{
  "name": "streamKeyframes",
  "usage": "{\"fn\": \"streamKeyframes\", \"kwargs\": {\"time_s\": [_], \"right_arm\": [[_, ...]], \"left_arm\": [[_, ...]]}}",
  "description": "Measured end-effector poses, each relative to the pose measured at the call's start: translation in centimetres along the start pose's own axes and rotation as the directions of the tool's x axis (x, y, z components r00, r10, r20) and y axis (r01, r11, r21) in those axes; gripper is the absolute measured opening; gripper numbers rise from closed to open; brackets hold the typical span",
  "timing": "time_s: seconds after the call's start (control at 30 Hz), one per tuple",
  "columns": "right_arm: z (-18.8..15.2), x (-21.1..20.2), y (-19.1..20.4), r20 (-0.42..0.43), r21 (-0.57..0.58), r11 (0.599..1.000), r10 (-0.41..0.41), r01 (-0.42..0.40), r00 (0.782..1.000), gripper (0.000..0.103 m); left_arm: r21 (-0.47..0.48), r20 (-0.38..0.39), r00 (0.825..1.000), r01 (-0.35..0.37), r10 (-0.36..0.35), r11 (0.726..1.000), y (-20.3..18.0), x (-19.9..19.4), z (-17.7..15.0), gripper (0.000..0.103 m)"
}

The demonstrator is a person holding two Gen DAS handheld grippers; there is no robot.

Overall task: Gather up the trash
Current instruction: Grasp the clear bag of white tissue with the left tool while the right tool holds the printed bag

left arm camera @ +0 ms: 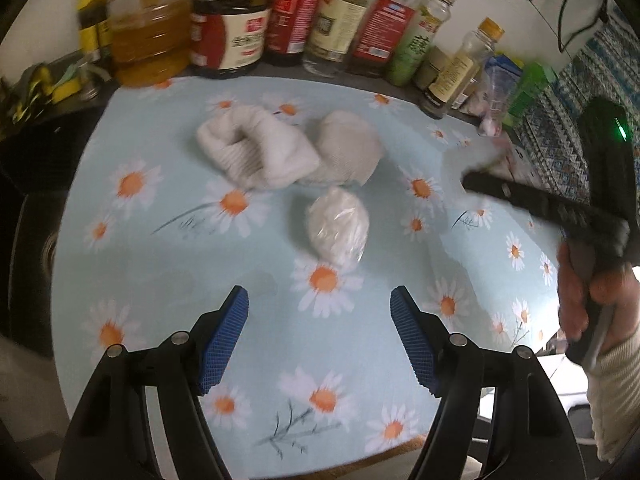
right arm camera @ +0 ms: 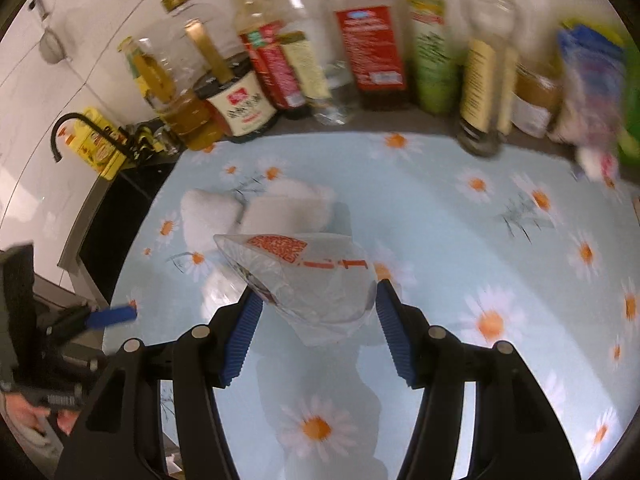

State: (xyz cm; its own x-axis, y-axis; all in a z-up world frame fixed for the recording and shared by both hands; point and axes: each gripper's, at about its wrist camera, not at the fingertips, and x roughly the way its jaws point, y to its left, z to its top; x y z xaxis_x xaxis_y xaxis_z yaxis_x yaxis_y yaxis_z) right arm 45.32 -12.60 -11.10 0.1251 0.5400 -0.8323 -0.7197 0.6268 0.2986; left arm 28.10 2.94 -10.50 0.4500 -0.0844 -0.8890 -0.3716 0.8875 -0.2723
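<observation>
Right wrist view: right tool [right arm camera: 316, 312] angled down, clamping a clear plastic bag [right arm camera: 316, 280]; left tool [left arm camera: 320, 344] spread, empty.

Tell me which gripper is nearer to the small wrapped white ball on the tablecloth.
Left. The left gripper hangs open just short of the wrapped white ball; the right gripper, holding a plastic bag, is off to the side.
</observation>
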Motion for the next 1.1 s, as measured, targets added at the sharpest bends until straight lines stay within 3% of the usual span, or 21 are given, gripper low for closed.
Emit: {"fn": "streamKeyframes", "kwargs": {"time_s": [0.53, 0.57, 0.63, 0.73, 1.1], "right_arm": [[-7.6, -2.5, -4.9, -0.024, 0.197, 0.979, -0.057, 0.060, 0.998, 0.059], [-7.9, -2.6, -5.0, -0.024, 0.204, 0.977, -0.054, 0.058, 0.998, 0.059], [-8.2, -2.7, -5.0, -0.022, 0.214, 0.975, -0.056, 0.060, 0.998, 0.059], [-8.5, -2.8, -5.0, -0.020, 0.225, 0.973, -0.053, 0.056, 0.998, 0.059], [-8.6, -2.7, -3.8, -0.016, 0.221, 0.974, -0.049, 0.051, 0.999, 0.059]], "left_arm": [[0.122, -0.074, 0.997, -0.027, 0.036, 0.992, -1.9, 6.5, 4.0, 0.069], [0.123, -0.075, 0.997, -0.027, 0.036, 0.992, -1.9, 6.7, 4.1, 0.069], [0.129, -0.089, 0.995, -0.028, 0.040, 0.991, -1.9, 7.1, 4.2, 0.054], [0.139, -0.102, 0.994, -0.028, 0.043, 0.990, -1.9, 7.7, 4.3, 0.051], [0.154, -0.082, 0.996, -0.011, 0.024, 0.988, -1.8, 6.5, 3.6, 0.049]]}}
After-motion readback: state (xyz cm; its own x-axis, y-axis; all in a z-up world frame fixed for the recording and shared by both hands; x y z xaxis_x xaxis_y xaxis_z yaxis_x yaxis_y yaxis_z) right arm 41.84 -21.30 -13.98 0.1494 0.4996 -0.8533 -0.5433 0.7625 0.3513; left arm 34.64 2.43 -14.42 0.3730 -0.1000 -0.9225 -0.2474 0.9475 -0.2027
